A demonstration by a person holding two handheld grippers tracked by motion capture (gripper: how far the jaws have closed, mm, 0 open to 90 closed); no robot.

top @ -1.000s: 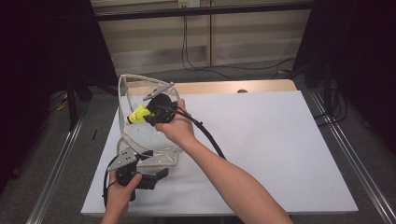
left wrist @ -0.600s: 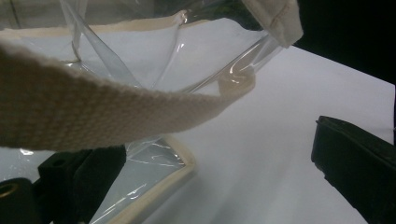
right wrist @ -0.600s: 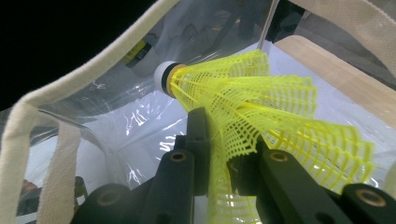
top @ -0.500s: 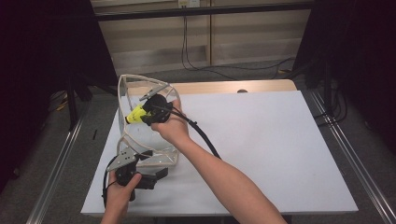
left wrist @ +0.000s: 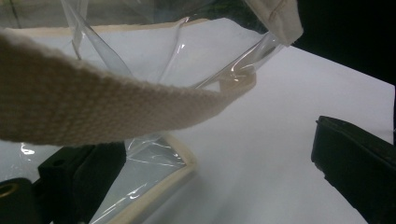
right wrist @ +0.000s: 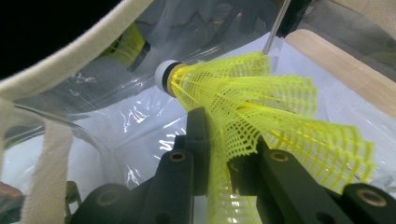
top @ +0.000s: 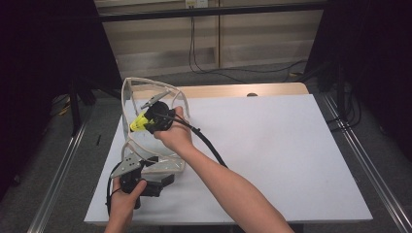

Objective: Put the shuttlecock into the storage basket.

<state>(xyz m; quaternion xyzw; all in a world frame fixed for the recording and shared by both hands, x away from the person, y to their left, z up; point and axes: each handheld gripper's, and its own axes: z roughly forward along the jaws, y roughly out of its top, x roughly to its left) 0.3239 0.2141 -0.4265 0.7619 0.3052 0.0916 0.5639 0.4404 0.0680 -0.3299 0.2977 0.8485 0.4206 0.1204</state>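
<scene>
A clear plastic bag (top: 161,98) with beige webbing trim stands open at the table's left side. Inside its mouth my right gripper (top: 147,121) is shut on the skirt of a yellow mesh shuttlecock (top: 138,123). In the right gripper view the shuttlecock (right wrist: 243,100) sticks up between the jaws with its white cork pointing away, and the right gripper (right wrist: 225,140) pinches the mesh. My left gripper (top: 164,178) sits at the bag's near bottom edge. In the left gripper view the left gripper (left wrist: 212,186) is open, with the bag's trimmed corner (left wrist: 161,184) between the jaws and a strap (left wrist: 93,109) close across the lens.
The white table top (top: 277,145) stretches out to the right of the bag. A wooden strip (top: 223,91) runs along its back edge. The right gripper's black cable (top: 210,145) trails over the table beside the forearm. Dark floor and metal rails flank both sides.
My right hand has shifted slightly left with the shuttlecock, a little farther into the bag's mouth. The left hand and gripper have stayed put.
</scene>
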